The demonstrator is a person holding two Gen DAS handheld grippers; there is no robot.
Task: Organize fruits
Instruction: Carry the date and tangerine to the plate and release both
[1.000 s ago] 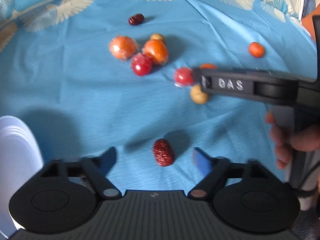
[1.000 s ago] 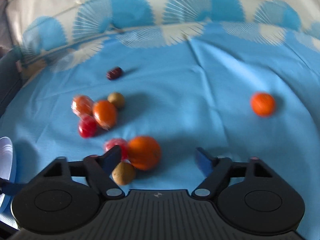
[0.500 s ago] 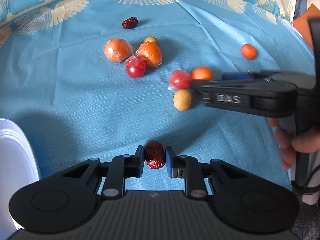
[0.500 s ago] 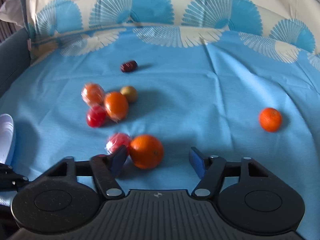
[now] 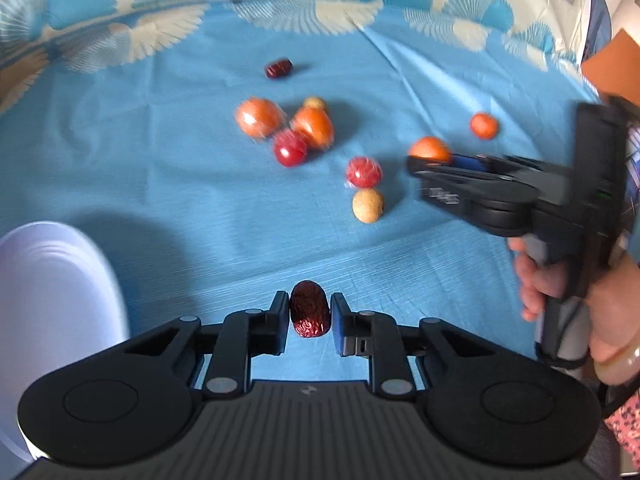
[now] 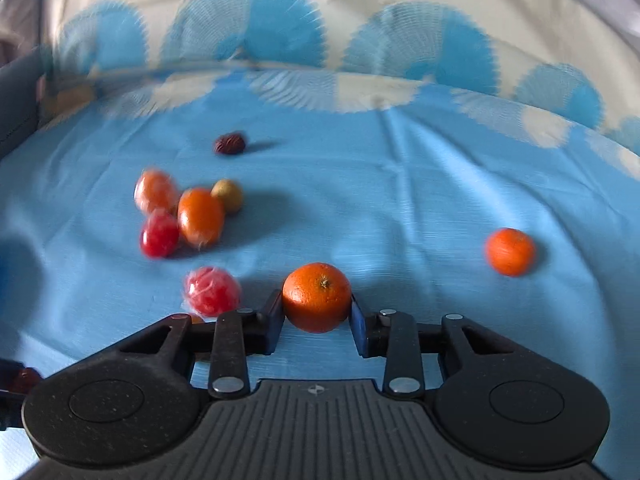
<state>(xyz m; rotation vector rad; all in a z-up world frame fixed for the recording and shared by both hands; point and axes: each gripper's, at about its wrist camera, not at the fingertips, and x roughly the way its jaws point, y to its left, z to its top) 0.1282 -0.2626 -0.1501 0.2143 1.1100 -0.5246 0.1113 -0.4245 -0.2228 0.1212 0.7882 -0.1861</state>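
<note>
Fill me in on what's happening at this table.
A person is sorting fruit with a handheld gripper in each hand. The left gripper is shut on a red date, close to a white plate. The right gripper is shut on an orange. More fruit lies loose on the blue tablecloth: a cluster of wrapped pieces, another date and a small orange off by itself.

Two low forward views, shared tablecloth [image 5: 200,208]
</note>
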